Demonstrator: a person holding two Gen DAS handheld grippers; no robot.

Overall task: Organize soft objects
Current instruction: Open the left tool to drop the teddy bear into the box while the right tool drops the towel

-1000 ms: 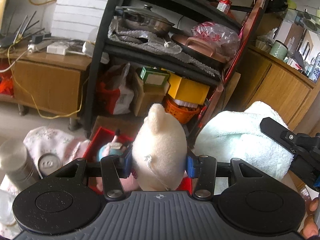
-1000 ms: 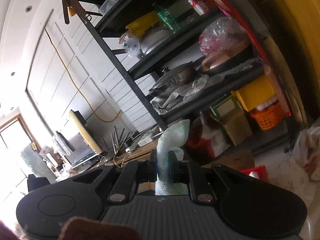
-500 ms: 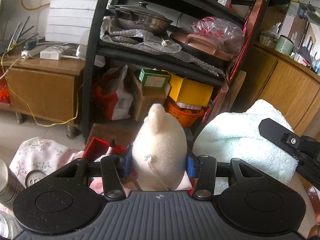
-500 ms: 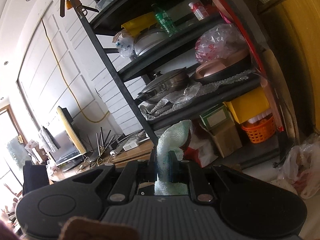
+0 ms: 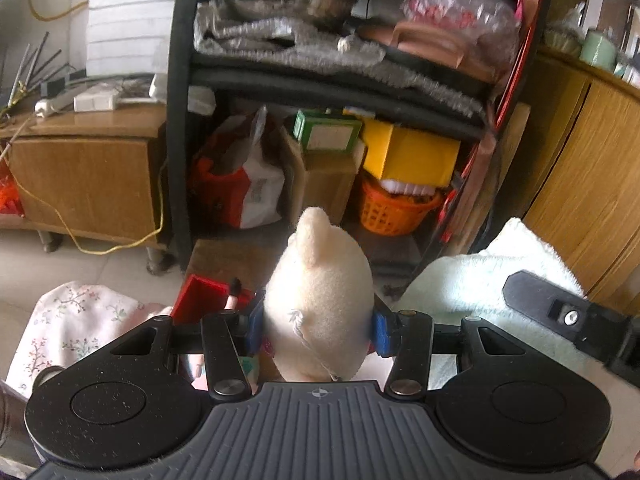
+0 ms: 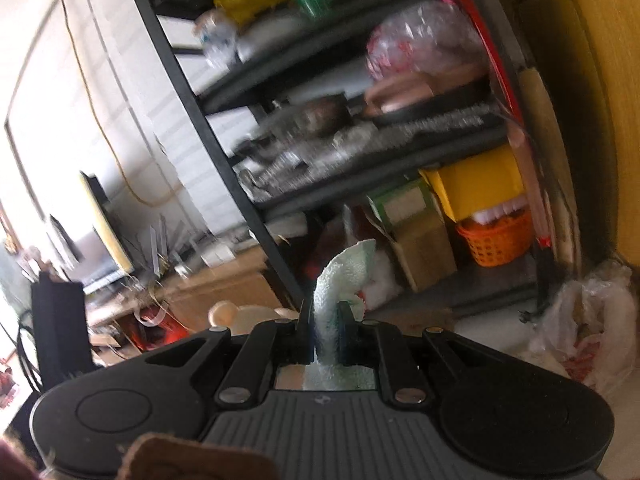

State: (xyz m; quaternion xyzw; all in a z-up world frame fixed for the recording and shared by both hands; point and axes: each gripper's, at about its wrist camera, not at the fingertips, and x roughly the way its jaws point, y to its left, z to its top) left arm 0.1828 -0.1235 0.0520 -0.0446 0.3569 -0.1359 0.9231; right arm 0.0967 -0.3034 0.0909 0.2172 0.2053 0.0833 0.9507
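Observation:
My left gripper is shut on a cream plush toy; its blue pads press the toy's sides and one ear sticks up. To the right in that view hangs a pale green towel, with the black body of my right gripper across it. In the right wrist view my right gripper is shut on a fold of that towel, which rises between the fingers. The plush toy peeks above the left finger base there.
A black shelf rack holds pans, boxes and an orange basket. A low wooden cabinet stands left, wooden cupboards right. A red box and floral cloth lie below. A plastic bag sits on the floor.
Both grippers have moved closer to the shelf rack and lower, carrying the toy and towel. The metal cans at lower left have left the left view. Both grips are unchanged.

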